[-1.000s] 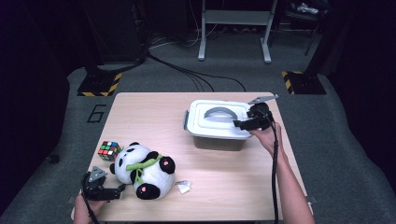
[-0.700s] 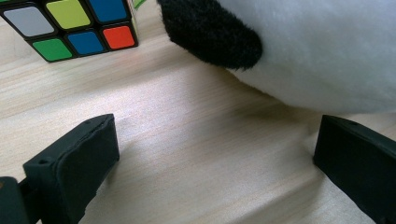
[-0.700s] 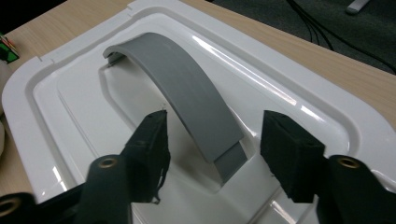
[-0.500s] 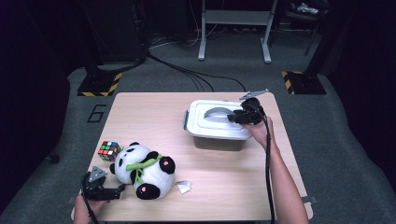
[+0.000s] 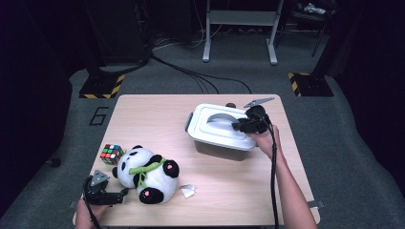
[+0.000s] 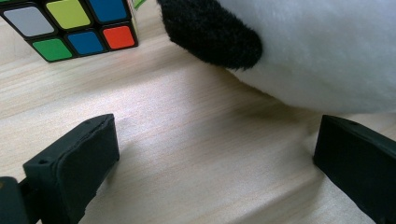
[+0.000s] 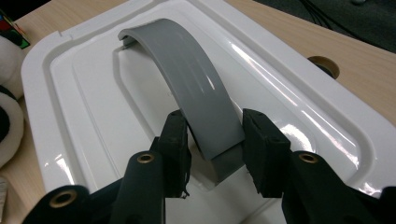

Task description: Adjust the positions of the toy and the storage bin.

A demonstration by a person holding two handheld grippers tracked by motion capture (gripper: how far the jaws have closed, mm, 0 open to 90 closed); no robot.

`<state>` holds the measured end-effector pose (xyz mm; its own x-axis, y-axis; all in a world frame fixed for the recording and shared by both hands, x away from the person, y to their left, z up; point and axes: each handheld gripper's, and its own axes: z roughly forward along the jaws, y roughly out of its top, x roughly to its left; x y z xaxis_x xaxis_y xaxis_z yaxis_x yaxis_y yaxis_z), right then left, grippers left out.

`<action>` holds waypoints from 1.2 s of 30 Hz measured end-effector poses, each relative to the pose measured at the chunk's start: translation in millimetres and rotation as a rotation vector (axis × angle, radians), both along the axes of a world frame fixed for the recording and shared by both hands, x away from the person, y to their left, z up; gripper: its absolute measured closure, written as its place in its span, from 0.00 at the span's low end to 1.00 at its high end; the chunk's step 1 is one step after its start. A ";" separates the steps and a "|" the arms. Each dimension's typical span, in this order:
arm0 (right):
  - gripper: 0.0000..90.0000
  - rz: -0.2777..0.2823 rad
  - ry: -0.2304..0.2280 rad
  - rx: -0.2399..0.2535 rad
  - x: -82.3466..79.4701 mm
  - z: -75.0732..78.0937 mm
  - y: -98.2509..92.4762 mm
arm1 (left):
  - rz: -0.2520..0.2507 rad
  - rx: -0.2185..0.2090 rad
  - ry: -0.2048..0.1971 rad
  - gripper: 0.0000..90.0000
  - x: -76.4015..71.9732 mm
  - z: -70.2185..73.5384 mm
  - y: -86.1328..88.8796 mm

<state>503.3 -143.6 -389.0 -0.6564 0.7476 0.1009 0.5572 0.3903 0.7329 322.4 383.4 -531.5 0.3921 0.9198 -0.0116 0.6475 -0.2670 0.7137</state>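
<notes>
A white plastic box (image 5: 210, 145) with a white lid (image 7: 93, 107) stands right of the table's middle. An arched grey handle (image 7: 196, 79) spans the lid. My right gripper (image 7: 217, 135) reaches in from the box's right side (image 5: 237, 126); its jaws have just been closing and now press on both sides of the handle's near end. At the front left corner my left gripper (image 5: 122, 194) lies low on the wood, open, with nothing between its fingers (image 6: 74, 158). A plush panda (image 5: 145, 174) lies just beyond it, its white belly (image 6: 317, 51) over the right jaw.
A colour cube (image 5: 111, 153) sits left of the panda, also at the top left of the left gripper view (image 6: 70, 23). A small white tag (image 5: 187, 191) lies by the panda's feet. A round hole (image 7: 322, 65) in the table sits behind the box.
My right gripper has moved left over the lid and its jaws have closed onto the grey handle. The left gripper, panda and cube have stayed put.
</notes>
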 end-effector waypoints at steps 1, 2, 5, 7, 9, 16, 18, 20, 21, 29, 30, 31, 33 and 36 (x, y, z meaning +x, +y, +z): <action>0.69 -0.001 0.001 -0.001 -2.4 0.1 1.1 | 0.000 0.000 0.000 0.00 0.0 0.0 0.0; 0.69 -0.014 0.010 -0.001 -5.3 0.6 2.8 | 0.000 0.000 0.000 0.00 0.0 0.0 0.0; 0.69 -0.029 0.020 -0.008 -11.2 1.9 6.4 | 0.000 0.000 -0.001 0.00 0.0 0.0 0.0; 0.69 -0.047 0.034 -0.008 -15.6 2.9 9.3 | 0.000 0.000 0.000 0.00 0.0 0.0 0.0; 0.69 -0.052 0.035 -0.005 -18.7 3.0 10.8 | 0.000 0.000 0.000 0.00 0.0 0.0 0.0; 0.58 -0.002 0.022 0.009 -27.8 2.2 11.9 | 0.000 0.000 0.000 0.00 0.1 0.0 0.0; 0.55 0.021 0.014 0.000 -24.4 2.6 12.5 | 0.000 -0.001 0.000 0.00 0.1 -0.1 -0.1; 0.54 0.039 0.007 -0.008 -20.6 5.2 15.0 | 0.001 0.000 0.000 0.00 0.1 0.0 -0.1; 0.53 0.057 -0.003 -0.007 -18.0 7.1 16.6 | 0.001 -0.001 0.000 0.00 0.0 0.0 -0.1; 0.51 0.178 -0.069 -0.029 0.7 29.4 40.3 | 0.000 -0.002 0.000 0.00 0.1 -0.1 -0.1; 0.55 0.198 -0.073 -0.034 3.0 30.1 42.7 | 0.001 -0.001 0.000 0.00 0.0 0.0 -0.1; 0.59 0.204 -0.072 -0.040 4.5 30.6 44.9 | 0.001 0.000 0.000 0.00 0.1 0.0 -0.1; 0.69 0.193 -0.082 -0.069 5.7 30.5 48.5 | -0.005 0.007 0.003 0.00 0.0 0.3 0.5; 0.70 0.174 -0.070 -0.066 4.4 31.2 48.2 | -0.005 0.007 0.003 0.00 0.0 0.3 0.5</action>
